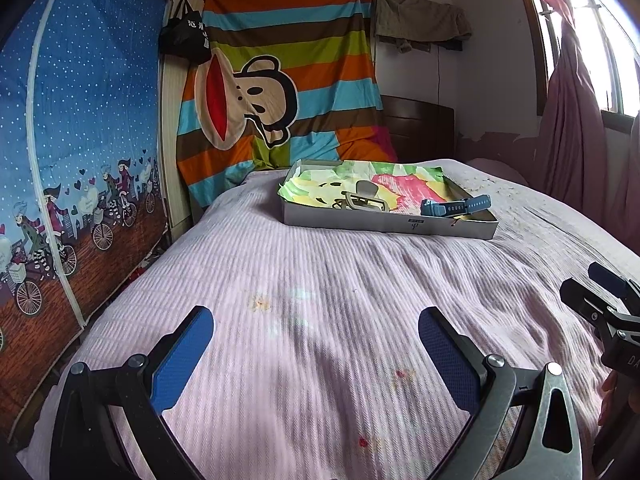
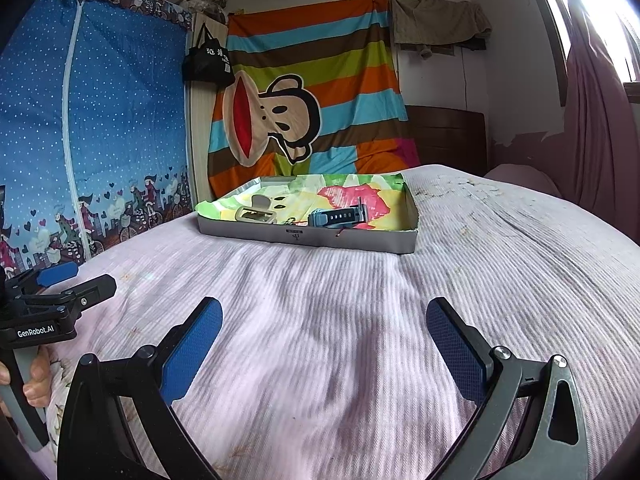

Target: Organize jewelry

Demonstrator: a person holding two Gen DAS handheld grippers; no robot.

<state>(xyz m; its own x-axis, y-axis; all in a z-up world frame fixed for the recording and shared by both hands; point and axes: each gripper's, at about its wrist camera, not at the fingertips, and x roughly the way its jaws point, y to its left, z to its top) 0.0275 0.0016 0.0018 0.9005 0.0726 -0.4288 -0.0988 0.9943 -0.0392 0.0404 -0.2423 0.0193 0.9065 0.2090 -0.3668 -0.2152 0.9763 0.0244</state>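
We hold both grippers low over the pink ribbed bedspread [image 1: 320, 272], side by side and pointed toward the far end of the bed. Our left gripper [image 1: 316, 332] has its blue-padded fingers [image 1: 188, 356] spread wide with nothing between them, and our right gripper [image 2: 324, 328] is spread just as wide and equally empty — its tip also shows at the right edge of the left wrist view. Well ahead of both sits a shallow grey box [image 2: 312, 238] lined with colourful printed cloth. Inside it lie a blue watch [image 2: 340, 216] toward the right and a beige hair claw clip [image 2: 256, 212] toward the left — a small dark item between them is too small to identify. Behind the bed hangs a striped monkey-print sheet [image 1: 280, 80].
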